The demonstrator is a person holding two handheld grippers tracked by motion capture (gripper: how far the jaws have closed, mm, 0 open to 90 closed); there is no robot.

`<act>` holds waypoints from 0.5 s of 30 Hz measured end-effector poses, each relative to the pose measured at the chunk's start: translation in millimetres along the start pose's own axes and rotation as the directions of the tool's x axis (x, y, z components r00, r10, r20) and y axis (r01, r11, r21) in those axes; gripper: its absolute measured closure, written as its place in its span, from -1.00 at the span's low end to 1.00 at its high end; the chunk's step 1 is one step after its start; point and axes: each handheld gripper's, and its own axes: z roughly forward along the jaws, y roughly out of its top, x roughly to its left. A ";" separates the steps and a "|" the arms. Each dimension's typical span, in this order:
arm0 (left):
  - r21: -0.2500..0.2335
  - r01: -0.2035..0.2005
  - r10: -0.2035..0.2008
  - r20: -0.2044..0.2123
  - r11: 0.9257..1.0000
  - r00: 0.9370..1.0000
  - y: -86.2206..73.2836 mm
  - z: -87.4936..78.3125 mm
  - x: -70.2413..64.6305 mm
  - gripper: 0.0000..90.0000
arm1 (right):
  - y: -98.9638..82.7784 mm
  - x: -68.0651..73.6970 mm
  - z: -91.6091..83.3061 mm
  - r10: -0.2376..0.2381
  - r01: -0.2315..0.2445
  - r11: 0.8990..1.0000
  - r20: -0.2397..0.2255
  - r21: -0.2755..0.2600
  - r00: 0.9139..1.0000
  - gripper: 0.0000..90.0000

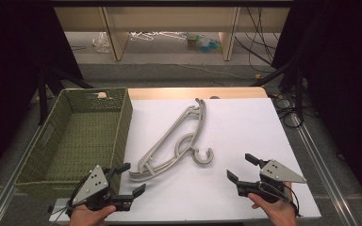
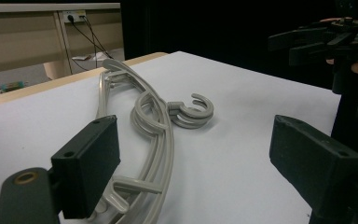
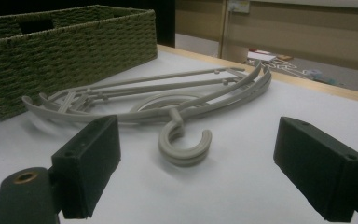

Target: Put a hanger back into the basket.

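A stack of grey plastic hangers (image 1: 174,143) lies flat in the middle of the white table top (image 1: 245,127), hooks (image 1: 203,157) toward the near side. The same hangers (image 2: 156,135) (image 3: 168,100) lie ahead of both gripper cameras. My left gripper (image 1: 133,178) is at the near left, beside the hangers' lower end, open and empty (image 2: 193,168). My right gripper (image 1: 241,168) hovers at the near right, a little right of the hooks, open with nothing between its jaws (image 3: 196,172). It also appears far off as the right gripper (image 2: 307,44) in the left gripper view.
A green woven basket (image 1: 78,136) (image 3: 70,51) stands at the table's left, empty inside, touching the white sheet's edge. Beyond the table are wooden shelf legs, cables and clutter on the floor. Black stands flank the table.
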 end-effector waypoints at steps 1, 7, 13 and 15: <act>0.000 0.000 0.000 -0.001 1.000 1.000 0.0 0.1 0.0 -0.65 | 0.0 -0.1 0.2 -0.001 0.001 1.000 0.002 -0.007 1.000 -0.66; -0.013 -0.021 0.021 0.005 1.000 1.000 1.2 0.0 0.0 -0.65 | -0.4 -1.1 1.8 -0.017 0.018 1.000 0.017 -0.026 1.000 -0.66; -0.004 -0.042 0.042 0.018 0.999 0.999 1.9 1.9 -2.7 -0.64 | -0.4 -0.9 2.1 -0.020 0.020 0.999 0.019 -0.026 1.000 -0.66; -0.005 -0.021 0.021 0.012 1.000 1.000 1.6 2.8 -4.9 -0.65 | 0.0 -0.9 1.7 -0.018 0.019 1.000 0.023 -0.024 1.000 -0.66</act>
